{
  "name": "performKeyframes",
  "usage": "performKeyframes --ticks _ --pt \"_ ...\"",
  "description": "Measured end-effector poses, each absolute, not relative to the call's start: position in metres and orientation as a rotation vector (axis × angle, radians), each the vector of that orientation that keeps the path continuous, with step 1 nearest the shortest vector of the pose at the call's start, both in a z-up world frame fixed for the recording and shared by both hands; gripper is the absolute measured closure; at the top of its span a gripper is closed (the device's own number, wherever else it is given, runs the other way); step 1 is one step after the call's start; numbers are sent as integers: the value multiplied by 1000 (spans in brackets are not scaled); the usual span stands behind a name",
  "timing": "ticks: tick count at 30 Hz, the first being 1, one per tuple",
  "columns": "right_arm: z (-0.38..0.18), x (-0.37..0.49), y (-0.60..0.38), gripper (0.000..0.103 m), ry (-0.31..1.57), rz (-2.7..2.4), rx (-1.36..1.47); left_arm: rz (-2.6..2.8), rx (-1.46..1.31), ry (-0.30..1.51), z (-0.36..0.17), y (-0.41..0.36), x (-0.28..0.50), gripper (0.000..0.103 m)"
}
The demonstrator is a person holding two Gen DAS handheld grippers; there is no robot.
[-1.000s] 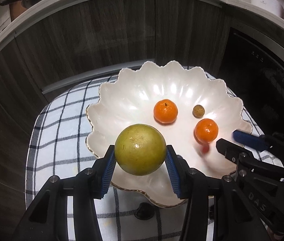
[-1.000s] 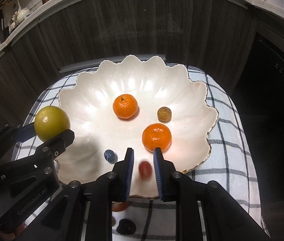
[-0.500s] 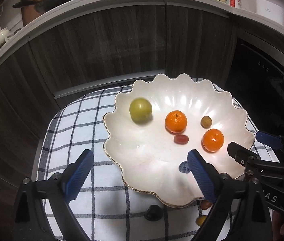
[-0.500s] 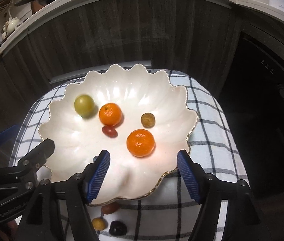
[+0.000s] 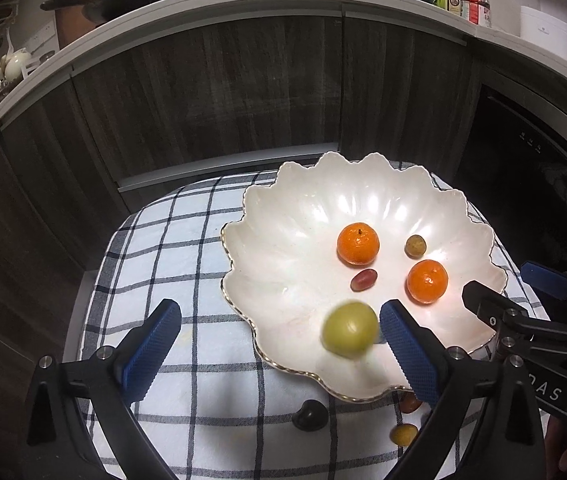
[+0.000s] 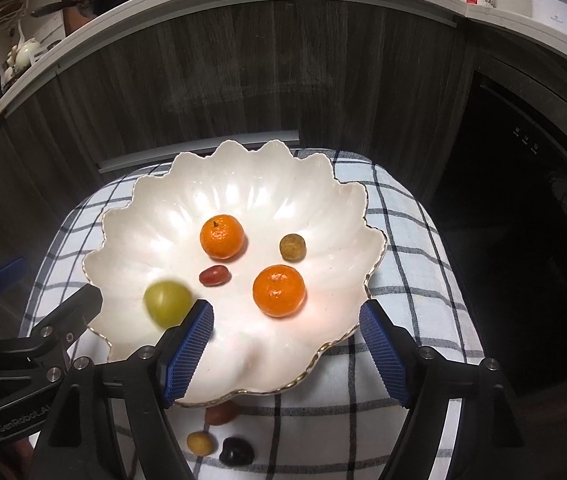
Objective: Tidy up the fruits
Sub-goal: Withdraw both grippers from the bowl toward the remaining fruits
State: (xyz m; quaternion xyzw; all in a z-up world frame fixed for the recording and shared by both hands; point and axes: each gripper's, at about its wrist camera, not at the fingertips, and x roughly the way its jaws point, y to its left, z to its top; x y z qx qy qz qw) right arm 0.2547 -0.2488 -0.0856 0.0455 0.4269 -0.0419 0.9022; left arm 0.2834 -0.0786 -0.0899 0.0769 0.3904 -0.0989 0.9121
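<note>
My left gripper [image 5: 279, 340] hangs over the near left rim of the scalloped white bowl [image 5: 267, 248], its jaws opening and spread wide with nothing pinched; its right finger hides a strip of the bowl's near edge. The green round fruit [image 5: 349, 334] lies loose inside the bowl just left of that finger, smeared by blur so its outline is soft. My right gripper [image 6: 285, 334] sits over the bowl's near right side, jaws opening too and holding nothing; from there the same green fruit [image 6: 167, 303] shows at the left pad.

Farther in lie two mandarins, one far [image 6: 222, 237] and one near [image 6: 279, 290], a red grape [image 6: 214, 275] between them to the left, and a small brown fruit [image 6: 292, 246] I cannot name. On the checked cloth [image 5: 171, 248] near the bowl rest a reddish fruit [image 6: 221, 414] half hidden under the rim, a small yellow one [image 6: 200, 442] and a dark one [image 6: 236, 451]. Dark cabinets [image 5: 211, 104] stand behind.
</note>
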Motion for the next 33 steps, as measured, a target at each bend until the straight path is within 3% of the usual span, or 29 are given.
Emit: performKeyframes --ticks 33 --pt "-60 209 -251 27 811 -84 67 -170 214 737 -63 -72 233 2"
